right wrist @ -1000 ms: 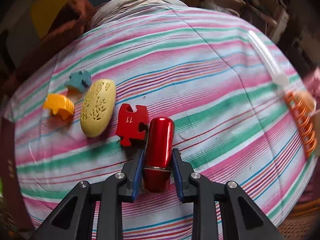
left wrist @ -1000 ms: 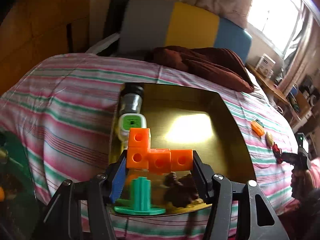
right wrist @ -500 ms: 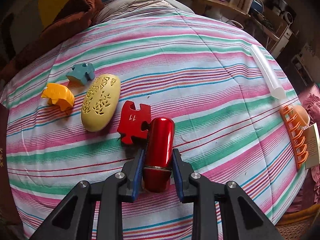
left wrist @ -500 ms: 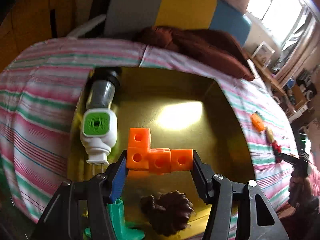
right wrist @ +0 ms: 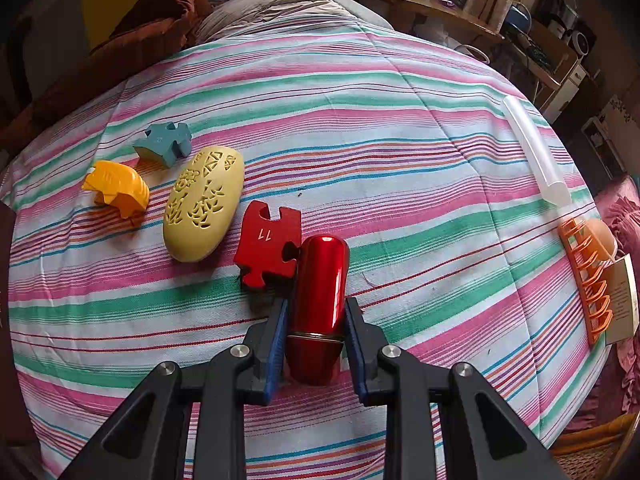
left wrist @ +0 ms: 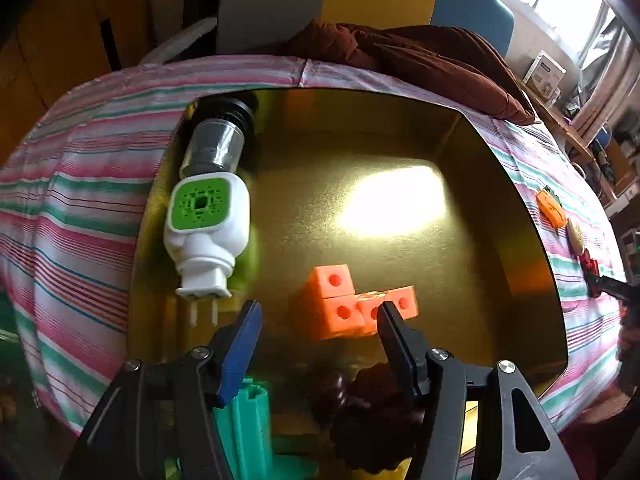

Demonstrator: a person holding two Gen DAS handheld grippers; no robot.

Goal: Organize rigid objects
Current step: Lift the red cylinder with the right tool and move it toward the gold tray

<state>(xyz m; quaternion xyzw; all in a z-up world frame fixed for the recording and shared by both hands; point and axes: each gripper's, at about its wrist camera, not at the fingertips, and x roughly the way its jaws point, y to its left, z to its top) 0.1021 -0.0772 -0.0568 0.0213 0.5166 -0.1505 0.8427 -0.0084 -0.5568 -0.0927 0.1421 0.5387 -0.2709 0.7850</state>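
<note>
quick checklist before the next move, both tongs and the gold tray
1. Orange block piece released, lying in the gold tray: ok.
2. Left tongs open and clear of it: cannot tell, one tip overlaps it.
3. Right tongs clamped on the red cylinder: ok.
4. Cylinder lifted off the striped cloth: cannot tell.
5. Red puzzle piece clear of cylinder: not ok, touching.

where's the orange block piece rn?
Left wrist view: orange block piece lies on the gold tray floor, near-centre, right of the white plug, just beyond the open left hand-held gripper.
</note>
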